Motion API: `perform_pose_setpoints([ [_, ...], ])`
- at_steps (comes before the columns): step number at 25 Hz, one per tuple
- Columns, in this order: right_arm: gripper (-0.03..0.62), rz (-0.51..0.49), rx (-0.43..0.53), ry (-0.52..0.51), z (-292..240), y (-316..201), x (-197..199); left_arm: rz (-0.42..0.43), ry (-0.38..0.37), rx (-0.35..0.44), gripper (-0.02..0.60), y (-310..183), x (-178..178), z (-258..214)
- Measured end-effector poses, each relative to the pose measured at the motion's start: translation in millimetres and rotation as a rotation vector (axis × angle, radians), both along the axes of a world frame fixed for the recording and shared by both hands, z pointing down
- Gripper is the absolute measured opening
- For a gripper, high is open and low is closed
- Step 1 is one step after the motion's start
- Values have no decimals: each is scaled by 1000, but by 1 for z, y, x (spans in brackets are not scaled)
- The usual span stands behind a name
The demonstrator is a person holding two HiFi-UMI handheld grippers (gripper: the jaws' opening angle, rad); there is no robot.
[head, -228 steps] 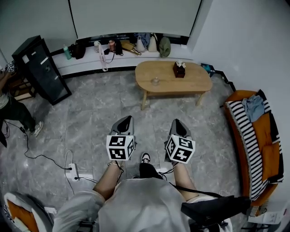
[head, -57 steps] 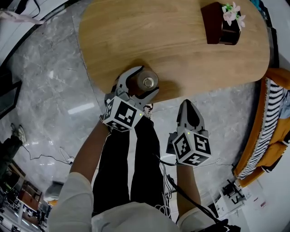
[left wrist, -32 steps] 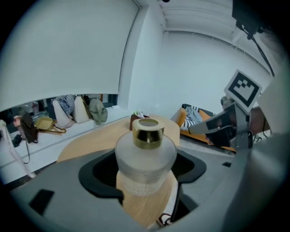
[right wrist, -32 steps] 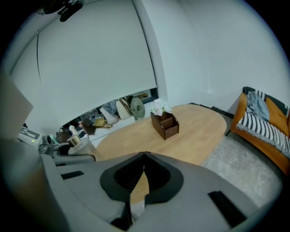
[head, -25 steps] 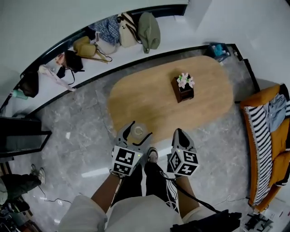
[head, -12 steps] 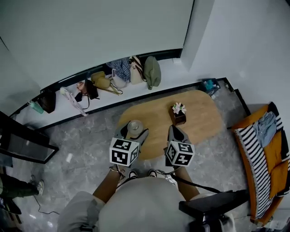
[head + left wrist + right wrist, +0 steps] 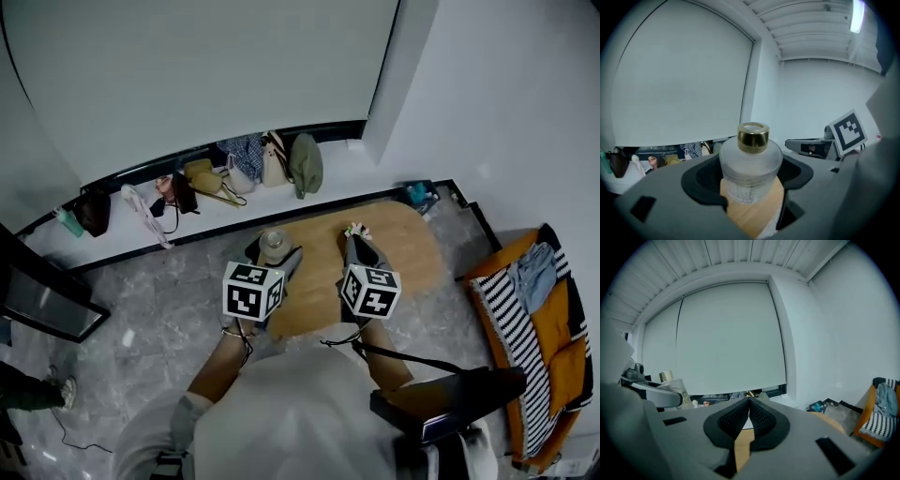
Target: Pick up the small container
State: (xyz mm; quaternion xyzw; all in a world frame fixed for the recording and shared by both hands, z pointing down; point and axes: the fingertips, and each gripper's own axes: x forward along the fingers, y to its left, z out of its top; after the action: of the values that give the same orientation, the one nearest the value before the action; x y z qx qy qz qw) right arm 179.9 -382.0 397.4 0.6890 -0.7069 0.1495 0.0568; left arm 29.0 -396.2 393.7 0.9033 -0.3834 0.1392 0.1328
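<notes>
Frosted glass with a gold collar: the small container [image 7: 750,161] stands upright in the left gripper [image 7: 273,251], dark pads [image 7: 702,177] pressed against its sides, left of centre in the head view. The wooden table [image 7: 412,251] shows below and beyond it, apparently not touching, so I judge the lift itself done. To its right the right gripper [image 7: 749,414] hangs alongside, jaws brought together with nothing between them. A small flower box [image 7: 355,230] peeks just past its tip. A striped orange sofa [image 7: 539,309] sits at the far right edge. Next move calls only for a firm, level hold; tilting could let the smooth glass slip.
</notes>
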Motion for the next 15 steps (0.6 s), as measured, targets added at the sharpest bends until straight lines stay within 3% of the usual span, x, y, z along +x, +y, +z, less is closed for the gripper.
perform_pose_setpoints([
  [15, 23, -34, -38, -3, 5, 6, -15, -13, -40, -17, 341, 4, -11, 7],
])
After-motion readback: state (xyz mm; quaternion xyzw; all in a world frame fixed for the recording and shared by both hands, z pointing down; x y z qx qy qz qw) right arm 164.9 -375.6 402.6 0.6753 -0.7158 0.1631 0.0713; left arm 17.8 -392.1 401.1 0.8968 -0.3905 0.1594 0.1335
